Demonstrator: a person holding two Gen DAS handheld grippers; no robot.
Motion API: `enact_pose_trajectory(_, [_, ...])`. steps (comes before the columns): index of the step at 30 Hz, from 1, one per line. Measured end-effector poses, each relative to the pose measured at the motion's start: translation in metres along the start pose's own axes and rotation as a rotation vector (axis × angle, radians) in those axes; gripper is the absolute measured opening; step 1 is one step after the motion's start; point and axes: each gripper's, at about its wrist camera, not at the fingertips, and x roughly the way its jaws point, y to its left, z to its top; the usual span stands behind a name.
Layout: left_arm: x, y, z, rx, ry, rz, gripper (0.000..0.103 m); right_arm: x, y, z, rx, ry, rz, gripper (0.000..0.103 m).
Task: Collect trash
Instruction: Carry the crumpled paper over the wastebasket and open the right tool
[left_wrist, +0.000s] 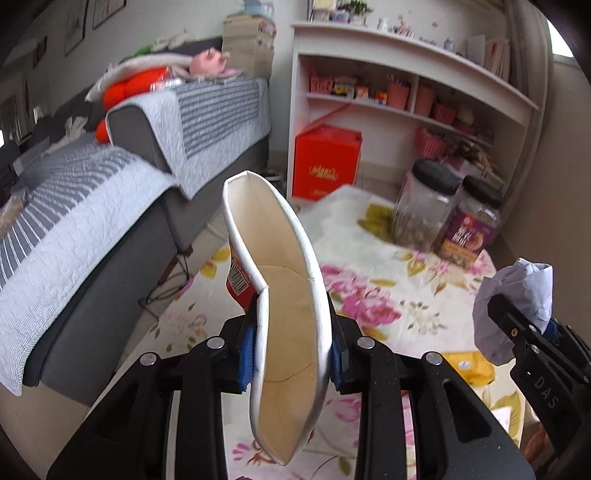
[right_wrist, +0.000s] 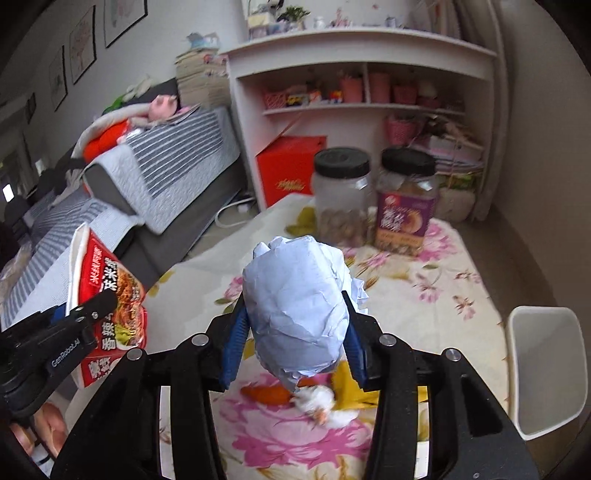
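Left wrist view: the left gripper (left_wrist: 291, 354) has its jaws clamped on a squashed noodle cup (left_wrist: 284, 314), held above the floral bench (left_wrist: 388, 236).

Right wrist view: the right gripper (right_wrist: 295, 354) grips a crumpled paper ball (right_wrist: 295, 306). The white bin (right_wrist: 546, 373) waits at four o'clock; neither piece is binned, and orange and white scraps (right_wrist: 295, 400) remain below.

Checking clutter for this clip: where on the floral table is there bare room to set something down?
Free: the floral tablecloth between the two jars and the white bin, and its left edge toward the sofa. Crowded: the near middle, with orange scrap and tissue on a yellow wrapper.
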Motion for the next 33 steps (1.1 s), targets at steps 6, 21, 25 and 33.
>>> enact_pose_trajectory(6, [-0.007,-0.032,0.001,0.022,-0.031,-0.022,0.031,-0.015,-0.029,0.001,0.026,-0.056,-0.088,0.044])
enact_pose_trajectory(21, [-0.028,-0.117,-0.003,0.088,-0.078,-0.136,0.031,-0.059,-0.106,0.001,0.104,-0.123,-0.227,0.045])
enact_pose_trajectory(25, [-0.029,-0.135,-0.007,0.106,-0.077,-0.159,0.031,-0.071,-0.131,0.001,0.130,-0.136,-0.268,0.045])
enact_pose_trajectory(33, [-0.033,-0.179,-0.018,0.124,-0.059,-0.215,0.031,-0.087,-0.175,-0.005,0.172,-0.142,-0.341,0.045])
